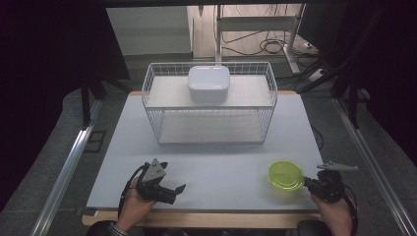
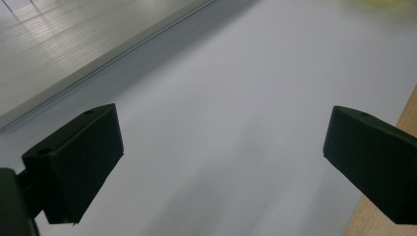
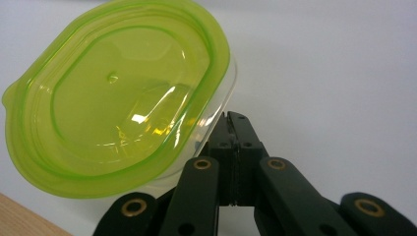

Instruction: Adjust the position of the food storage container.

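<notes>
A clear tub with a translucent green lid [image 1: 285, 175] [image 3: 123, 98] sits on the white table top [image 1: 216, 162] near the front right. My right gripper [image 1: 307, 182] [image 3: 232, 118] lies just right of it, shut, its tips against the tub's rim; I see nothing between the pads. My left gripper [image 1: 173, 178] [image 2: 221, 147] is held in a hand near the front left edge, open, with only bare table between its fingers [image 2: 78, 162].
A white wire basket rack [image 1: 147, 98] stands across the back of the table, with a white lidded box [image 1: 208, 83] on its upper shelf. The table's wooden front edge [image 2: 405, 113] runs close to both hands. Metal rails [image 1: 64, 172] flank the table.
</notes>
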